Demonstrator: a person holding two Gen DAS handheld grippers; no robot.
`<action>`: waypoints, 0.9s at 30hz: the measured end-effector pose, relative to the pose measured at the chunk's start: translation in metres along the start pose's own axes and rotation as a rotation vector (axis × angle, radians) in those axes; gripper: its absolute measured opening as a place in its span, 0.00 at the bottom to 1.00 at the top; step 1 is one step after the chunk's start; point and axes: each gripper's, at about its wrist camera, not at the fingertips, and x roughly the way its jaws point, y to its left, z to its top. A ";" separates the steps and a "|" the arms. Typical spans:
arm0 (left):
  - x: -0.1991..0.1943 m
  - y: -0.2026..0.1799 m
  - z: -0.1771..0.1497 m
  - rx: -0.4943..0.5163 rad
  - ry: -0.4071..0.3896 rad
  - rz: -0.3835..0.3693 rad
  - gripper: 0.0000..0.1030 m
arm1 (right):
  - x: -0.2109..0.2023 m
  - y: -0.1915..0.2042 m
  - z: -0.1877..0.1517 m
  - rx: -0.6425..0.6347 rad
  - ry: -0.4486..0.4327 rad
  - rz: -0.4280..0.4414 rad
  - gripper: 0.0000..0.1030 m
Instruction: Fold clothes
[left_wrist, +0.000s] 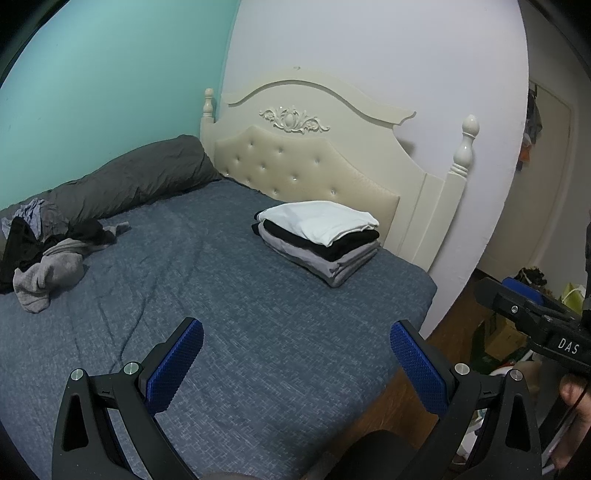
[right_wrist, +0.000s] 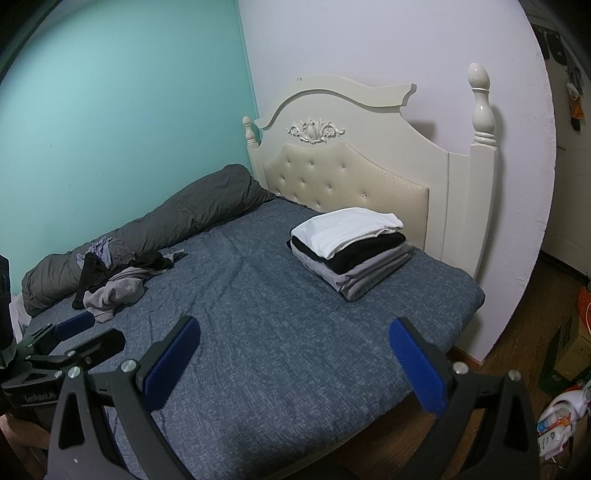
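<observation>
Bed (left_wrist: 229, 280): blue-grey cover, broad bare stretch in the middle, the only flat working surface in view; judged best place to spread the next garment.
Headboard (left_wrist: 314, 162): cream, tufted, at 12 o'clock in both wrist views.
Grey bedding roll (left_wrist: 140, 177): lies along the teal wall, at 10 o'clock; not part of the job.
Folded stack (left_wrist: 321, 240): 3 visible layers, white on black on grey, at 1 o'clock near the headboard; finished pieces go here.
Unfolded pile (left_wrist: 48, 254): black, grey and pale blue garments tangled at 9 o'clock, touching the bedding roll; this is what remains.
Left gripper (left_wrist: 295, 358): fingers spread wide, nothing between them, hovering over the bed's near edge.
Right gripper (right_wrist: 293, 358): likewise wide apart and empty, also over the near edge, with the left gripper at its 8 o'clock.
Step in hand: judged to be reaching for the next garment, with about half the clothes done.
Doing it well: take 1 piece only, from the top of the pile; pinch a hem or shoulder, not a bunch, so the black item does not drag the grey one along; carry it to the bare middle, clear of the stack, before flattening.
</observation>
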 end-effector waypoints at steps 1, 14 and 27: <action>0.000 0.000 0.000 -0.001 0.001 0.000 1.00 | 0.000 0.000 0.000 0.000 0.001 0.000 1.00; 0.000 0.004 -0.002 -0.002 0.002 -0.008 1.00 | 0.001 0.001 0.001 0.005 0.000 -0.001 1.00; 0.001 0.003 -0.001 0.001 0.007 -0.003 1.00 | 0.002 0.000 0.002 0.004 0.001 -0.001 1.00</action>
